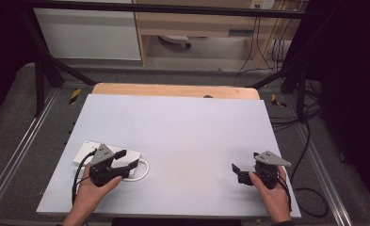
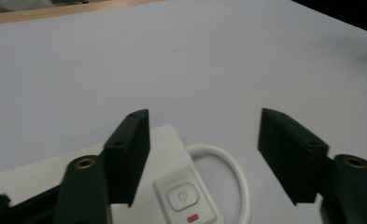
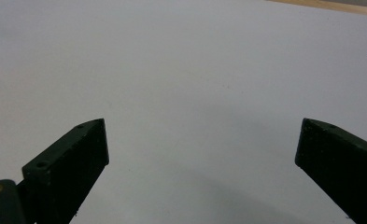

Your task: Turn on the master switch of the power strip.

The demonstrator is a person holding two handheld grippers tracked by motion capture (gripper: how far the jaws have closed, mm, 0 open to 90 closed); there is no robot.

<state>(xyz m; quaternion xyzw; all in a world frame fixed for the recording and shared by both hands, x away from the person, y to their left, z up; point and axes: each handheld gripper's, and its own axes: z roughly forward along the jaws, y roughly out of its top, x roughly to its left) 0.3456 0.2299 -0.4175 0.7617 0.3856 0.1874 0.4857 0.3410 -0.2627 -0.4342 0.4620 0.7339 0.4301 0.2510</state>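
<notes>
Your left claw hangs over the near left part of the surface, a flat, matt, pale grey-white board with a strip of light wood along its far edge; its jaws are spread wide and grip nothing. Under and between those jaws lies a white power strip, a flat, smooth plastic slab with rounded corners; in the left gripper view its end carries a raised, rounded-square switch with a power symbol and a small red mark just below it. A glossy white cable of round section loops out from that end and curves back toward the slab; the loop lies flat on the surface between the two black, blocky jaw pads, and whether the left pad touches the slab you cannot tell. Your right claw sits well apart at the near right corner, released, its jaws wide over bare surface; the pads are matt black, square-edged, with small screw holes.
</notes>
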